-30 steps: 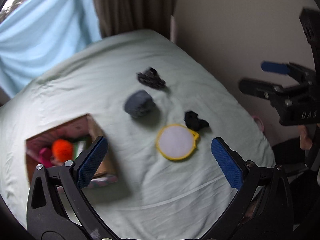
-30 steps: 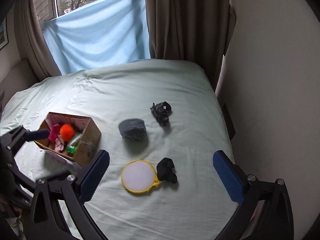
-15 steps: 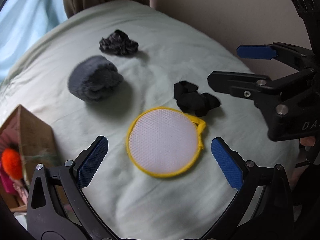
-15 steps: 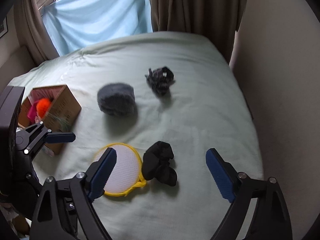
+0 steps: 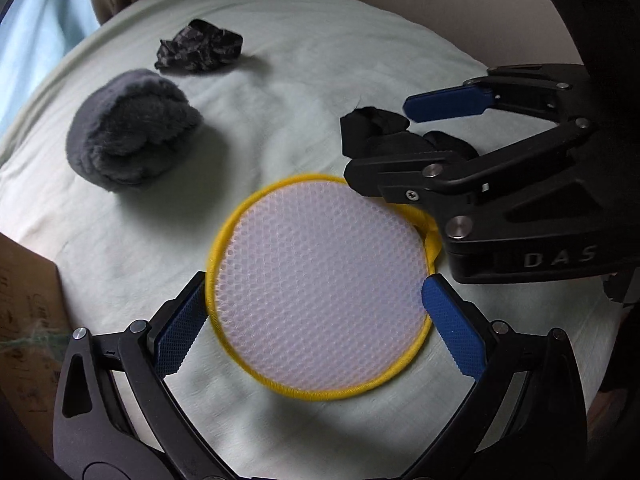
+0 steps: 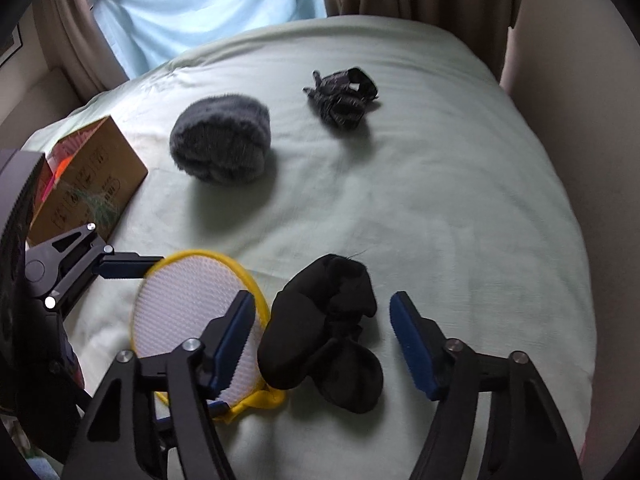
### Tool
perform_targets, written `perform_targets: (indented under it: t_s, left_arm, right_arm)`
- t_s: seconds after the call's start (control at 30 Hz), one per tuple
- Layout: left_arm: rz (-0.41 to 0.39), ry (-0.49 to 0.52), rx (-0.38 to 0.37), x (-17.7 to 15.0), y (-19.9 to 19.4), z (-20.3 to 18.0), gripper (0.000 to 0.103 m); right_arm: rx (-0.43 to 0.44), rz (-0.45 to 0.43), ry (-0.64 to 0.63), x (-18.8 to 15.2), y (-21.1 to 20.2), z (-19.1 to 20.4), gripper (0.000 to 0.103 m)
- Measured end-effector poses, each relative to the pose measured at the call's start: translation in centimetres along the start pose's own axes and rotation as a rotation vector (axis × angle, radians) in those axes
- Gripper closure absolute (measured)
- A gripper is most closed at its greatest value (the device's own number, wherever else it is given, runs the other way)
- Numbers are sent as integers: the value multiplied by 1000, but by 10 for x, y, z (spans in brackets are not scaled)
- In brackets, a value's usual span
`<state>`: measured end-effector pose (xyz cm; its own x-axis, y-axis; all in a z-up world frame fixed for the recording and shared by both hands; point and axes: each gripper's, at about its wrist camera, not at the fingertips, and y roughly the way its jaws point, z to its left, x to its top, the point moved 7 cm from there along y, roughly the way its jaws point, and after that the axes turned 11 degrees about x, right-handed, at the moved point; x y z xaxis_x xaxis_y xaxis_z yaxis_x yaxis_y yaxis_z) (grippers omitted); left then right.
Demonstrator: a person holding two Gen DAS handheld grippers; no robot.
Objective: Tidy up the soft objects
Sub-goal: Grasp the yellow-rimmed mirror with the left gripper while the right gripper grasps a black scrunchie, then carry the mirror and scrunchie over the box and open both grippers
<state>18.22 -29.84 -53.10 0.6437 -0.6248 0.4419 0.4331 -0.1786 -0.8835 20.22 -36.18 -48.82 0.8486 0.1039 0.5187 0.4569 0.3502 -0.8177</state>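
A round white mesh pad with a yellow rim [image 5: 320, 292] lies on the pale green bed. My left gripper [image 5: 320, 326] is open, its fingers on either side of the pad. A black sock bundle [image 6: 328, 332] lies just right of the pad [image 6: 192, 320]. My right gripper [image 6: 324, 340] is open around the sock bundle; it also shows in the left wrist view [image 5: 420, 140], over the bundle [image 5: 372, 132]. A fluffy grey item [image 5: 132, 140] and a dark patterned cloth [image 5: 200, 52] lie farther back.
A cardboard box [image 6: 92, 184] with colourful items stands at the left on the bed [image 6: 440, 184]. A beige wall runs along the bed's right side. Brown curtains and a light blue cloth hang at the back.
Both grippers have moved down and forward to the bed. The left now straddles the mesh pad and the right straddles the black sock bundle. The objects have not moved.
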Motion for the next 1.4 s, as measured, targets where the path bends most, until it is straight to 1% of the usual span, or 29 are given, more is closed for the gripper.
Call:
perform_targets:
  t_s: [0.1, 0.2, 0.23, 0.33, 0.4, 0.47, 0.5, 0.57, 0.67, 0.73, 0.83, 1.07, 1.13, 1.23, 1.4]
  left_arm:
    - [25, -10, -29, -1, 5, 0, 8]
    - [27, -15, -44, -2, 8, 0, 11]
    - [24, -15, -48, -2, 8, 0, 13]
    - [20, -5, -57, -3, 8, 0, 20]
    - [13, 12, -62, -3, 7, -2, 26]
    - [10, 27, -77, -6, 5, -3, 37]
    - [8, 35, -89, -6, 5, -4, 40]
    - [2, 57, -95, -6, 3, -7, 52]
    - [-4, 98, -105, -6, -3, -14, 67]
    - [-4, 113, -109, -5, -7, -18, 69]
    - [-4, 116, -106, -3, -14, -18, 70]
    - [11, 52, -114, 5, -39, -6, 70]
    - [6, 45, -102, 18, -42, -1, 70]
    - [-16, 26, -90, 30, -64, 6, 70]
    - [-66, -10, -63, 45, -117, 21, 70]
  right_arm:
    - [14, 15, 0, -2, 6, -1, 46]
    - [27, 29, 10, -3, 10, -3, 55]
    - [29, 32, 14, -3, 10, -3, 59]
    - [33, 38, 19, -4, 12, -3, 68]
    - [30, 40, 16, -4, 13, -2, 68]
    - [36, 39, 25, -4, 13, -1, 72]
    - [41, 38, 35, -4, 13, -2, 73]
    - [44, 33, 51, -5, 11, -3, 77]
    - [28, 20, 59, -4, 5, -4, 80]
    - [18, 8, 67, -2, 0, -5, 80]
    - [7, -9, 82, 2, -11, -6, 80]
    - [-9, -51, 98, 18, -46, -3, 80]
    - [-11, -62, 104, 24, -59, 0, 80]
    - [-15, -85, 104, 36, -84, 6, 80]
    - [-32, -119, 68, 57, -127, 26, 80]
